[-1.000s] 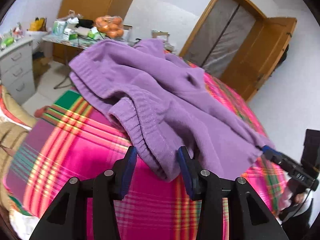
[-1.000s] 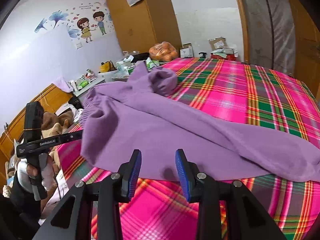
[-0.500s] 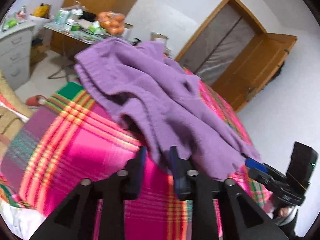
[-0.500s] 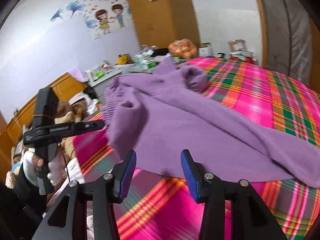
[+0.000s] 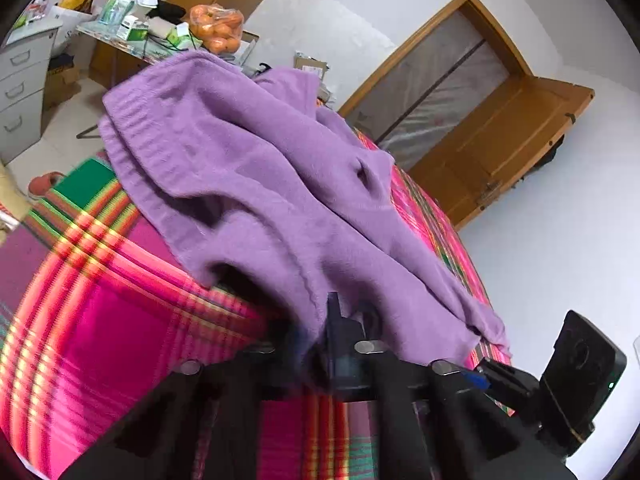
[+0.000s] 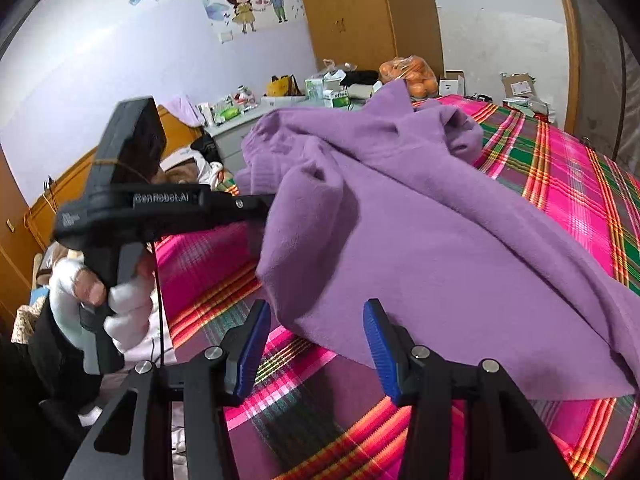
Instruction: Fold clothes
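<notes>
A purple knit sweater (image 5: 280, 168) lies crumpled on a bed with a pink plaid cover (image 5: 100, 320). My left gripper (image 5: 316, 340) is shut on the sweater's near edge and lifts it off the cover. In the right wrist view the sweater (image 6: 420, 232) spreads across the bed, and the left gripper (image 6: 260, 204) pinches its raised left edge. My right gripper (image 6: 316, 340) is open, its blue pads either side of the sweater's near hem, just above the cover (image 6: 560, 168). The right gripper also shows in the left wrist view (image 5: 484, 372) at the sweater's far corner.
A cluttered table with a bag of oranges (image 5: 216, 28) stands beyond the bed, next to grey drawers (image 5: 20, 92). A wooden door (image 5: 500, 148) stands open at the right. A wooden wardrobe (image 6: 368, 20) and pillows (image 6: 188, 168) are at the head of the bed.
My left gripper closed on the sweater's near edge and raised it. My right gripper stayed open and moved closer to the hem.
</notes>
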### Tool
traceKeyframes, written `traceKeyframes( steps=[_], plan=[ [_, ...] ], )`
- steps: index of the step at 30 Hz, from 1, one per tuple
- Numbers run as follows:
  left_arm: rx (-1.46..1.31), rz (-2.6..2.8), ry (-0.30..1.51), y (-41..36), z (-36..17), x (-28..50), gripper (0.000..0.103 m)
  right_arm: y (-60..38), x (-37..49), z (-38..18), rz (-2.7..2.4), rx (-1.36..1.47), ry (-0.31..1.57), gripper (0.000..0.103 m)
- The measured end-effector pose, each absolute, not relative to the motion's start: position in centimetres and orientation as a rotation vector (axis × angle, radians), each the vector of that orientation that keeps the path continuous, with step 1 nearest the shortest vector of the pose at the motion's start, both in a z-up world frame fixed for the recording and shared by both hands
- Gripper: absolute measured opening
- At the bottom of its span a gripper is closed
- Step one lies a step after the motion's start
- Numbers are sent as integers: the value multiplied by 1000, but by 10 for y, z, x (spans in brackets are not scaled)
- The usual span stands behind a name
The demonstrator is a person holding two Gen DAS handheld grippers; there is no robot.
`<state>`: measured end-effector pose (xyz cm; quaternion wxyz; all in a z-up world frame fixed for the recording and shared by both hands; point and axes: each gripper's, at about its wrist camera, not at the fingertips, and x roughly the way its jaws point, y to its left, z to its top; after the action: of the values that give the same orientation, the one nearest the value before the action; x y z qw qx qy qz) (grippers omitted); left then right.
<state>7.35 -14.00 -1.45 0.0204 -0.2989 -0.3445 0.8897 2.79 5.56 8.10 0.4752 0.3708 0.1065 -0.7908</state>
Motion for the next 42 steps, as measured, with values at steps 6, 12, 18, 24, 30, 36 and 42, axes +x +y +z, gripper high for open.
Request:
traceKeyframes(
  steps=[6,12,18,24,30,36,42],
  plan=[
    [-749,2883,-1149,-192,13,123,8,67,24,86,-1959,897,236,49],
    [-734,2915,-1268,-253,16,166,8,110,5,100,-2091,892,183,49],
    [-966,2889,-1172,-269,-5,169,10,164,-9,99,-2216,949,176,49],
    [-991,3004,-1078,-261,0,166,15,224,-16,91,-2331,1048,103,49],
    [-937,3141,-1069,-263,13,180,19,263,-28,84,-2453,1090,81,49],
    [-871,3159,-881,-231,37,176,19,268,-39,85,-2437,1112,46,49],
    [-952,2964,-555,-154,35,117,22,293,-59,92,-2378,1106,-363,43]
  ],
)
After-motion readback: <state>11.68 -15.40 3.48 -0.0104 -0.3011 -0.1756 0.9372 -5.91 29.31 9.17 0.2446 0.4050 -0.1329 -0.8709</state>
